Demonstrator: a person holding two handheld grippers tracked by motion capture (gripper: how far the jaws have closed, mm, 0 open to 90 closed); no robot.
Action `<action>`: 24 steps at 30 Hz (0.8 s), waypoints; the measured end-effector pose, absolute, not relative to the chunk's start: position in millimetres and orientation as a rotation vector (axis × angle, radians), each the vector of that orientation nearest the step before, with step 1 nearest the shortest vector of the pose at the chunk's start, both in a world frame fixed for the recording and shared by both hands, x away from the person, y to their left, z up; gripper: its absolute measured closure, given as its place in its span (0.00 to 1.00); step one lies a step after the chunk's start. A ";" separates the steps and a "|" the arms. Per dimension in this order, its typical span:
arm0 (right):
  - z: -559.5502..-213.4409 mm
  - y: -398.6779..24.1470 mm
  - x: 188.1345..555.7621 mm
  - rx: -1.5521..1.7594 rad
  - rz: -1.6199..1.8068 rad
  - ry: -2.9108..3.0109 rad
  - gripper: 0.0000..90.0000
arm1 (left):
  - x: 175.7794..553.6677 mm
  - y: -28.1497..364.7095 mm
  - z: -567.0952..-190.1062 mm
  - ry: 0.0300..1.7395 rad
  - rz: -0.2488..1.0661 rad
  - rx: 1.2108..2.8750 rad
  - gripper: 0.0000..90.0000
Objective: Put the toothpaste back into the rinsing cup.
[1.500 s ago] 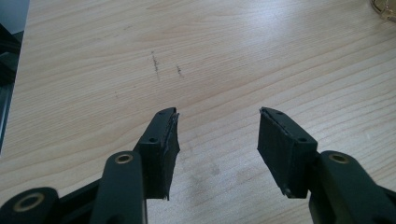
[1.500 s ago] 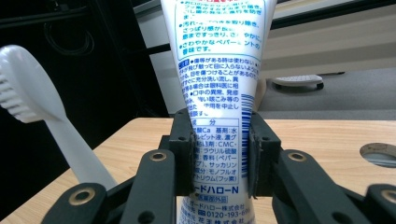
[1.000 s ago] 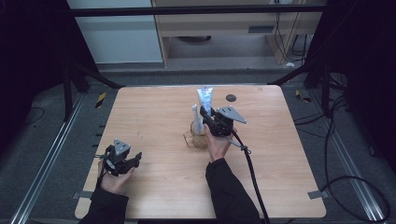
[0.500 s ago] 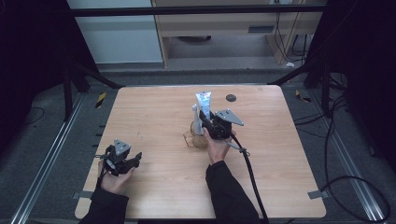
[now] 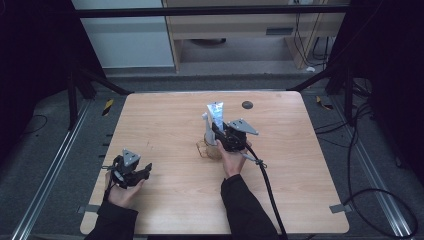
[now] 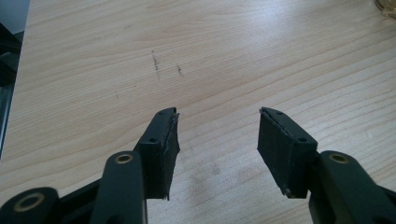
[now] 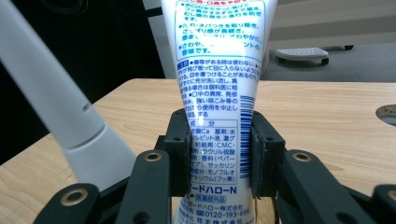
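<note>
On my left, the left gripper (image 5: pixel 131 169) sits low over the wooden table (image 5: pixel 165 125) near its front left corner, held in the left hand (image 5: pixel 120 192), and from its own view I see its jaws spread wide apart with nothing between them, only bare wood grain and a few small dark marks. Moving toward the middle of the table, a clear glass cup (image 5: pixel 209 148) stands with a white toothbrush handle (image 5: pixel 205 125) leaning out of it to the left. Just beside that, my right gripper (image 5: pixel 223 135) is closed on a white toothpaste tube (image 7: pixel 217 93) printed with blue Japanese text, pads pressing both sides of its lower body, the tube upright above the cup. Farther right, near the far edge, a small dark round hole (image 5: pixel 247 105) marks the tabletop.
</note>
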State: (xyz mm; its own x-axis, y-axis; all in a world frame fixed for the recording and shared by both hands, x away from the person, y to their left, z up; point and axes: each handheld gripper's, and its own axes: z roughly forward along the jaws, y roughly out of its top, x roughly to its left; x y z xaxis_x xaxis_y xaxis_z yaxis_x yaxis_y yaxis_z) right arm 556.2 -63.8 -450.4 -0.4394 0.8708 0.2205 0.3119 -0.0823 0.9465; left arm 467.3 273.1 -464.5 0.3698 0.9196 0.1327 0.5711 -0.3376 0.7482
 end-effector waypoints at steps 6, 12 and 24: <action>-450.3 -64.6 555.2 1.273 1.546 1.729 0.72 | 467.4 273.0 -464.5 1.283 0.745 2.029 0.53; -450.0 -64.7 554.1 1.268 1.537 1.733 0.71 | 467.3 272.9 -464.5 1.283 0.745 2.030 0.53; -448.6 -66.3 551.6 1.258 1.515 1.760 0.70 | 467.2 272.7 -464.3 1.283 0.747 2.030 0.52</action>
State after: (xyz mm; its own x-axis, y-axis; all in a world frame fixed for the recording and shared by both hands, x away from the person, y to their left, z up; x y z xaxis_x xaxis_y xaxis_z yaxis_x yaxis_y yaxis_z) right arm 551.6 -66.3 -448.6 -0.4511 0.8714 0.1927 0.3203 -0.0435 0.9463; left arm 467.2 272.7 -464.3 0.3693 0.9195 0.1345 0.5713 -0.3388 0.7475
